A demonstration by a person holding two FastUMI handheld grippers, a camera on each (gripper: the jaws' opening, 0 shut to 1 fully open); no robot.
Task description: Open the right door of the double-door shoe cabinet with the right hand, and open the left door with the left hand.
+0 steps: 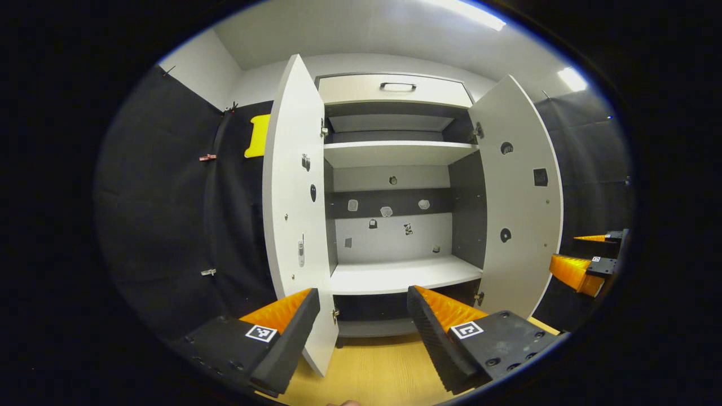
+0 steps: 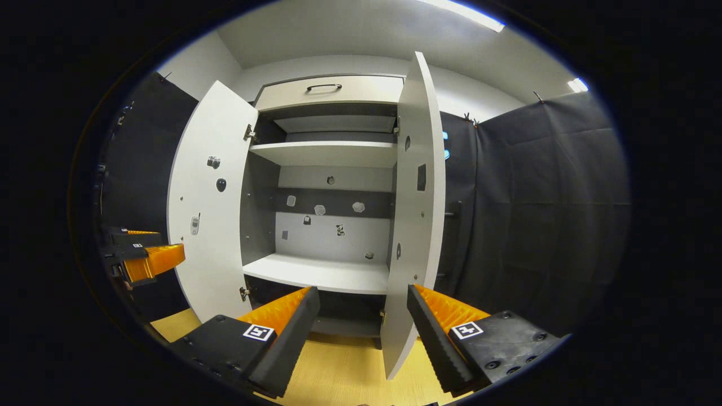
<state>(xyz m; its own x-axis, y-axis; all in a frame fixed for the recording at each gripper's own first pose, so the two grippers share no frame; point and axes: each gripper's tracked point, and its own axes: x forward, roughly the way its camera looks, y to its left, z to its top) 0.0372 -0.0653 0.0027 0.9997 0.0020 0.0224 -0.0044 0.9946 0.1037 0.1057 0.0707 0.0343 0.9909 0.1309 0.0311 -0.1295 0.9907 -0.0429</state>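
Left claw [image 1: 364, 316]: released, fingers wide apart and gripping nothing — it sits low before the cabinet [image 1: 395, 152], and over in the right gripper view it shows at the far left edge [image 2: 152, 259], beside the left door.
Left door [image 1: 296, 203]: swung wide open, edge-on between the claw's fingers; its lower corner hangs above the wooden floor [image 1: 372, 372].
Cabinet: both doors open, white shelves [image 1: 403, 273] bare, small stickers on the back panel, a drawer [image 1: 395, 88] with a dark handle on top.
Right door [image 2: 414, 214]: open too — edge-on, just above the right claw.
Right claw [image 2: 364, 316]: released, gripping nothing.
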